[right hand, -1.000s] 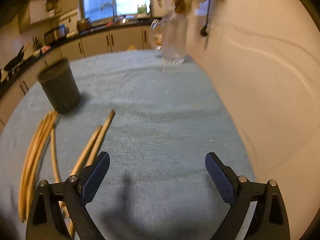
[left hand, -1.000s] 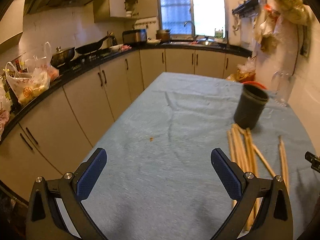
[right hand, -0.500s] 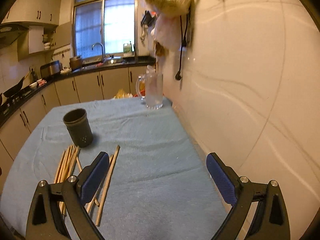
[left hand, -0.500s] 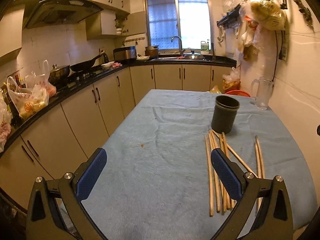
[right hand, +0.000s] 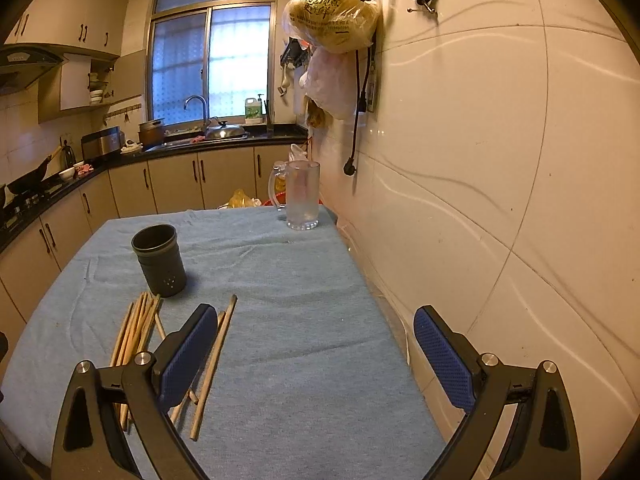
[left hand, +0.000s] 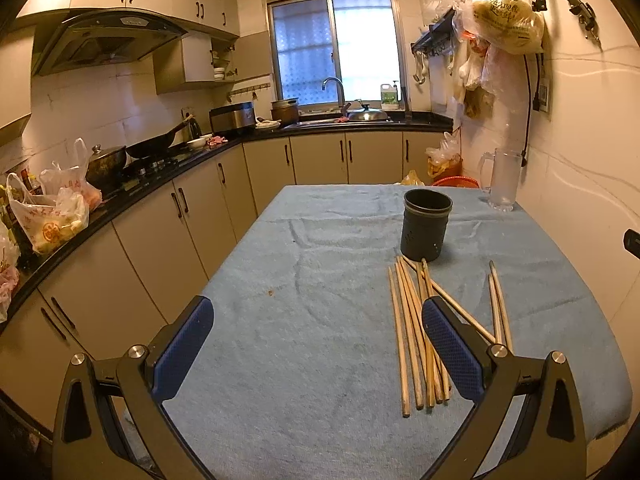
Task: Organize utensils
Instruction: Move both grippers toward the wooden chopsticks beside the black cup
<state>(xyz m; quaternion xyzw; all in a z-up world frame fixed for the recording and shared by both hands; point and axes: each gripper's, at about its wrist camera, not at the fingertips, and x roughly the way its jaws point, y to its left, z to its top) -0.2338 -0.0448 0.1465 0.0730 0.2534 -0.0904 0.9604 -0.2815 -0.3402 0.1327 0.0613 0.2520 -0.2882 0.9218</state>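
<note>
Several wooden chopsticks [left hand: 412, 332] lie loose on the blue cloth, fanned out in front of a dark, empty utensil holder [left hand: 426, 225]. A separate pair of chopsticks [left hand: 498, 308] lies further right. In the right wrist view the same chopsticks [right hand: 134, 330] sit left of centre, the pair [right hand: 214, 360] beside them, and the utensil holder [right hand: 159, 260] behind. My left gripper [left hand: 316, 354] hangs open above the near table, holding nothing. My right gripper [right hand: 310, 354] is open too, raised over the table's right side beside the wall.
A blue cloth covers the table [left hand: 304, 340]. A glass mug [right hand: 299, 196] stands at the far right corner against the tiled wall [right hand: 500, 160]. Kitchen counters [left hand: 132, 184] with pans and bags run along the left. Plastic bags [right hand: 332, 8] hang on the wall above.
Both grippers have pulled back and risen from low over the table, so the holder and chopsticks look smaller and further off. Both stayed open.
</note>
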